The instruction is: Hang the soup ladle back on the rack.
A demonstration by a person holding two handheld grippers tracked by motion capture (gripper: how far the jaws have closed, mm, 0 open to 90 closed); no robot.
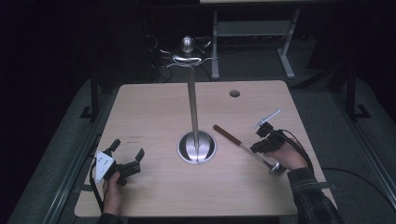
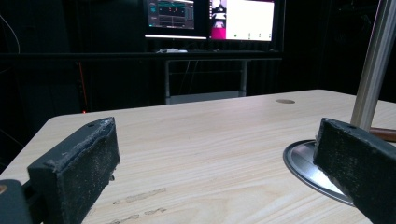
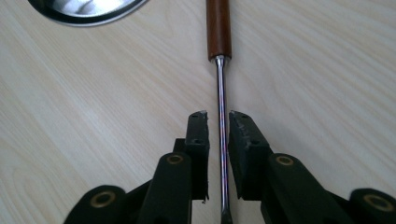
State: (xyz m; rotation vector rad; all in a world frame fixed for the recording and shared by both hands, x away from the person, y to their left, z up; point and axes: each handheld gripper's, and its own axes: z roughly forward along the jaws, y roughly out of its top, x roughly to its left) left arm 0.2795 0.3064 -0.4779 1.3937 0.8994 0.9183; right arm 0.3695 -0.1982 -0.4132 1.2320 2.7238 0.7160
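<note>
A long utensil with a brown wooden handle (image 1: 227, 134) and a thin steel shaft lies slantwise on the right half of the wooden table (image 1: 154, 102), its metal bowl (image 1: 275, 167) toward the front edge. My right gripper (image 1: 256, 149) points down over the shaft. In the right gripper view the shaft (image 3: 221, 88) runs between the jaws, which stand slightly apart around it, so the right gripper (image 3: 218, 119) is open. My left gripper (image 1: 127, 150) rests at the front left, jaws wide open with nothing between them (image 2: 217, 140).
A steel stand rises mid-table: a tall pole (image 1: 193, 107) on a round base (image 1: 196, 147) with curved hooks at its top (image 1: 189, 58). The base (image 2: 303, 158) lies just beyond my left gripper's right jaw. A cable hole (image 1: 235, 93) sits at the far right. Monitors (image 2: 210, 18) glow beyond the table.
</note>
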